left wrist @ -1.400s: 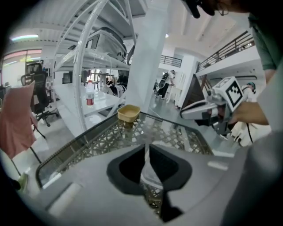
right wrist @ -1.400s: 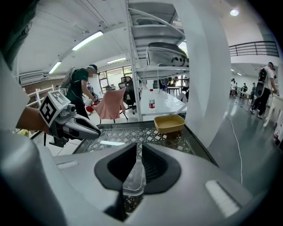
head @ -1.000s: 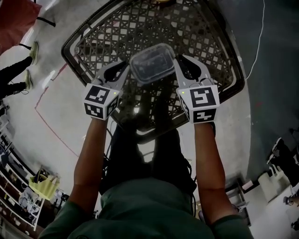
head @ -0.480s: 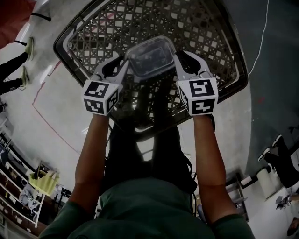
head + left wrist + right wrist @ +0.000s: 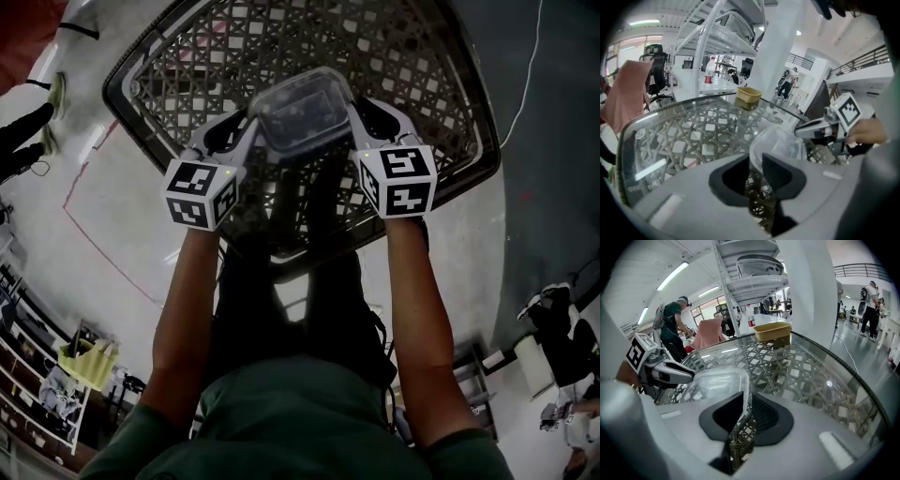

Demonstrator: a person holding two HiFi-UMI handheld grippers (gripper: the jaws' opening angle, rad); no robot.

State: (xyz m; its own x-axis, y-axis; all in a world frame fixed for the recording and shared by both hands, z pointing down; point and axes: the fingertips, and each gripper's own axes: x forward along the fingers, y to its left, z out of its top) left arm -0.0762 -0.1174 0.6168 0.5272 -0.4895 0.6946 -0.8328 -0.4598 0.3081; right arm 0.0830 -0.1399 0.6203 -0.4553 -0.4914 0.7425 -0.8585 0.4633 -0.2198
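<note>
A clear plastic container [image 5: 302, 111] hangs over a round glass-topped lattice table [image 5: 412, 56], gripped from both sides. My left gripper [image 5: 249, 131] is shut on its left rim and my right gripper [image 5: 357, 111] on its right rim. In the left gripper view the container [image 5: 780, 143] spreads rightward from the closed jaws of the left gripper [image 5: 756, 160], with the right gripper [image 5: 820, 129] beyond it. In the right gripper view the container [image 5: 717, 380] lies left of the closed jaws of the right gripper [image 5: 746, 402], and the left gripper [image 5: 670, 372] clamps its far side.
A yellow tub [image 5: 772, 330] stands at the table's far edge, next to a white column [image 5: 811, 291]. Behind are a white shelving rack [image 5: 705, 42], a bottle [image 5: 709, 77] and a pink-draped chair [image 5: 626, 101]. A person [image 5: 672, 329] stands at the left; a cable [image 5: 525, 66] crosses the floor.
Both grippers have carried the container forward over the table. The gripper views have tipped down, so more of the table top and the container's flat side shows.
</note>
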